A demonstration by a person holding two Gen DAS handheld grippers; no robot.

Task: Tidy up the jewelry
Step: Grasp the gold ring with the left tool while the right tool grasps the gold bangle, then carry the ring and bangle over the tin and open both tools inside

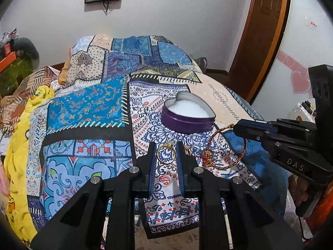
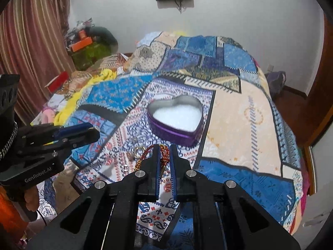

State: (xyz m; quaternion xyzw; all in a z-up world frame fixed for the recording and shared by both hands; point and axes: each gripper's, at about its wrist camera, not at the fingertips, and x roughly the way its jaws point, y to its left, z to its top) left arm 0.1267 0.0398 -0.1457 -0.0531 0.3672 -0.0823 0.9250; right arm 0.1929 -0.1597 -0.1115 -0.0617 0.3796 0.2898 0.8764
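A purple heart-shaped tin [image 1: 188,116] with white padding stands open on the patterned bedspread; it also shows in the right wrist view [image 2: 177,118]. My left gripper [image 1: 166,148] is open, its fingers on either side of a gold ring [image 1: 165,155] lying on the cloth. My right gripper [image 2: 164,152] has its jaws narrowly apart around a red-and-gold braided bracelet [image 2: 164,158], which lies partly on the cloth. In the left wrist view the bracelet [image 1: 220,158] lies right of the ring, with the right gripper [image 1: 245,128] over its far side.
Small loose pieces, a ring [image 2: 139,150] and a silver bit [image 2: 126,167], lie left of the bracelet. A yellow blanket [image 1: 18,145] lies along the bed's left side. The bed edge drops off at the right [image 2: 295,187]. A wooden door [image 1: 260,31] stands beyond.
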